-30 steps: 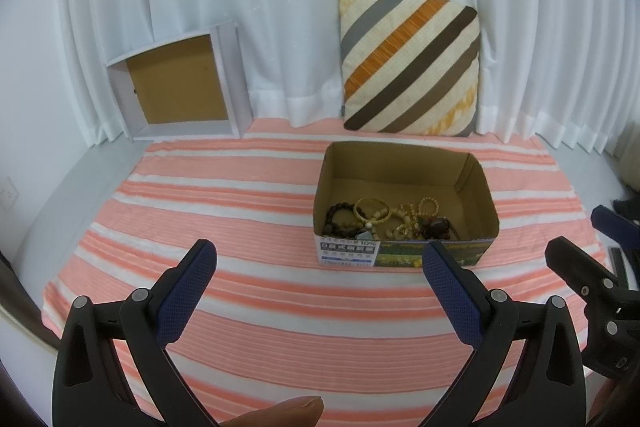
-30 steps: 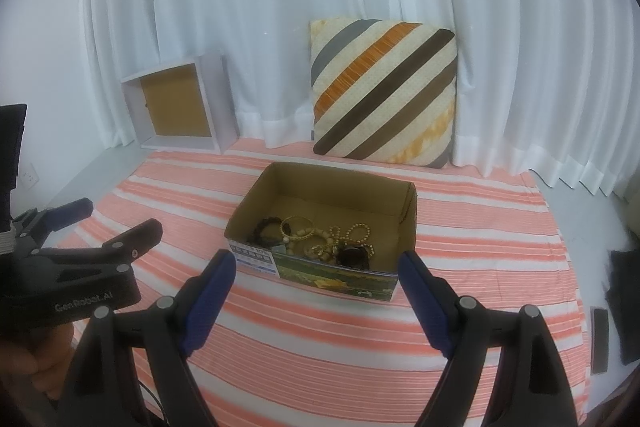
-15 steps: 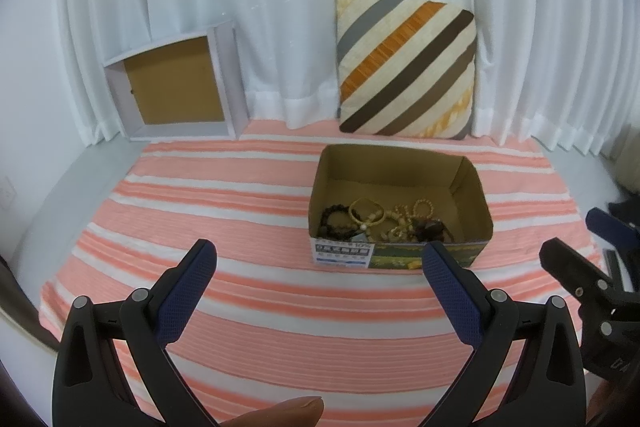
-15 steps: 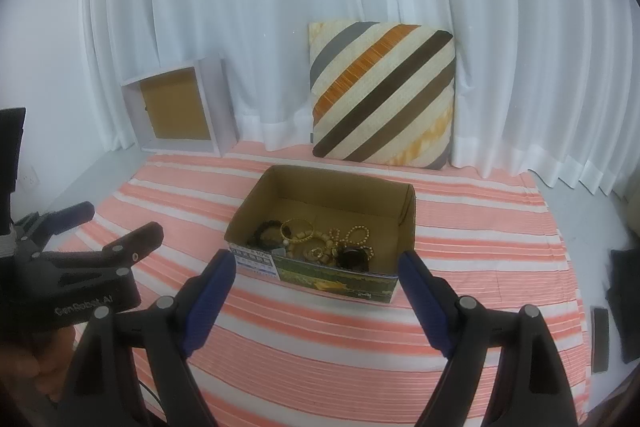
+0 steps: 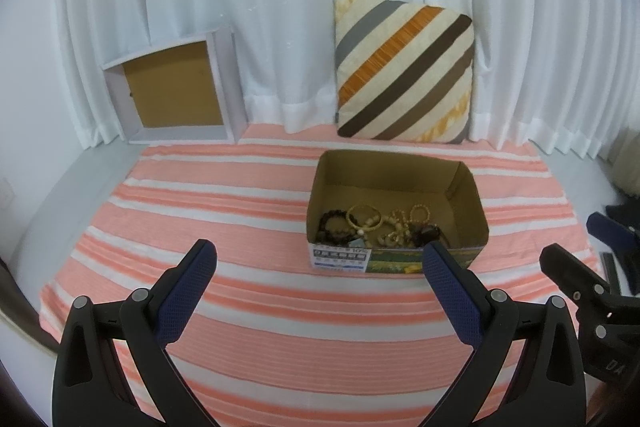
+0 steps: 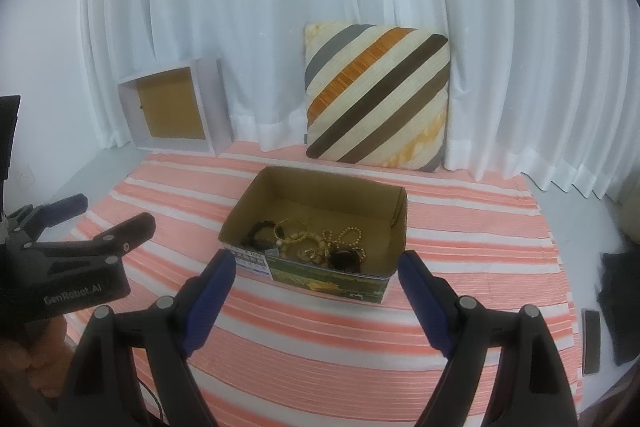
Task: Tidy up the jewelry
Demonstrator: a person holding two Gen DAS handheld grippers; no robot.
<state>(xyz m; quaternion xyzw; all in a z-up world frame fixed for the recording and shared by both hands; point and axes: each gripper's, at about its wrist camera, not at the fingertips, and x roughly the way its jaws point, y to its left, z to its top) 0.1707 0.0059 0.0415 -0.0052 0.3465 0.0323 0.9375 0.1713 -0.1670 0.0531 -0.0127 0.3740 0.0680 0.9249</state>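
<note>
1. Jewelry [image 5: 376, 225] lies heaped at the near end of the cardboard box [image 5: 468, 187] on your striped cloth [image 5: 248, 291].
2. Your left gripper [image 5: 320, 255] is spread wide, gripping nothing, short of the box.
3. Your right gripper [image 6: 316, 263] is likewise spread and empty, its fingertips flanking the box's near wall.

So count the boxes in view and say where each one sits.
2. A cardboard box holding jewelry sits mid-way on the striped cloth. A white box with a brown inside stands on its side at the back left against the curtain. None seems hidden.
</note>
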